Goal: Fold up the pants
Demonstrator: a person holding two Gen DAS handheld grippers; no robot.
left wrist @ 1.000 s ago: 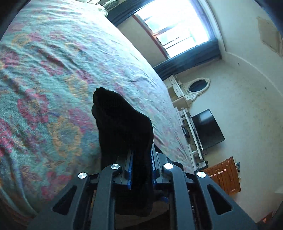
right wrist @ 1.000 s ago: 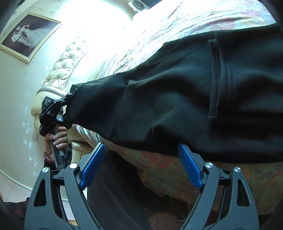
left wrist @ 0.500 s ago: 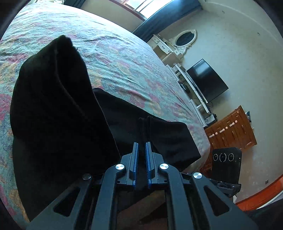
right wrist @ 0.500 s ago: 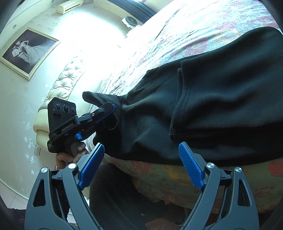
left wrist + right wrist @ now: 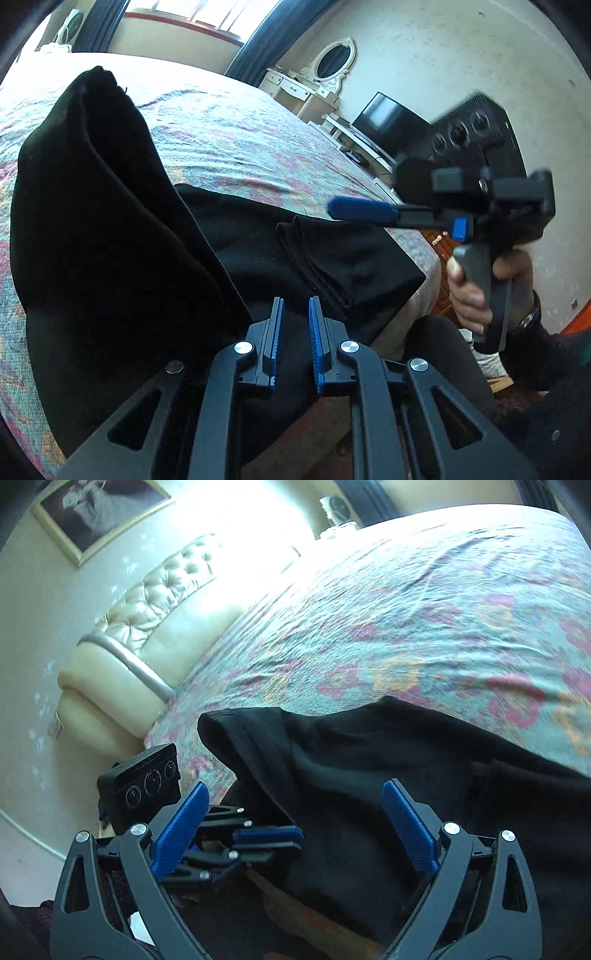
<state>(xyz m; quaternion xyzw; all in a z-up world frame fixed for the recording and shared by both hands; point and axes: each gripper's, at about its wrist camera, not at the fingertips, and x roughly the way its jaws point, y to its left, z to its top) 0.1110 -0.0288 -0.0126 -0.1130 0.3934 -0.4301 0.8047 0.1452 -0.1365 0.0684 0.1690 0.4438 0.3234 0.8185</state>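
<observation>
Left wrist view, black pants (image 5: 110,229) on floral bedspread (image 5: 236,147), television (image 5: 391,122) beyond

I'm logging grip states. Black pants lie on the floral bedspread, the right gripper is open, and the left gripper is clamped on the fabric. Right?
Not quite. In the left wrist view the left gripper has its jaws slightly apart with no cloth between them. The black pants do lie on the floral bedspread, and the right gripper is open.

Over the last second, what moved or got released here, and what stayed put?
The left gripper carried the black fleece pants leg over onto the rest, then parted its fingers, releasing the cloth. The right gripper stayed wide open, holding nothing, drawing closer over the pants' edge. The floral bedspread is unchanged.
</observation>
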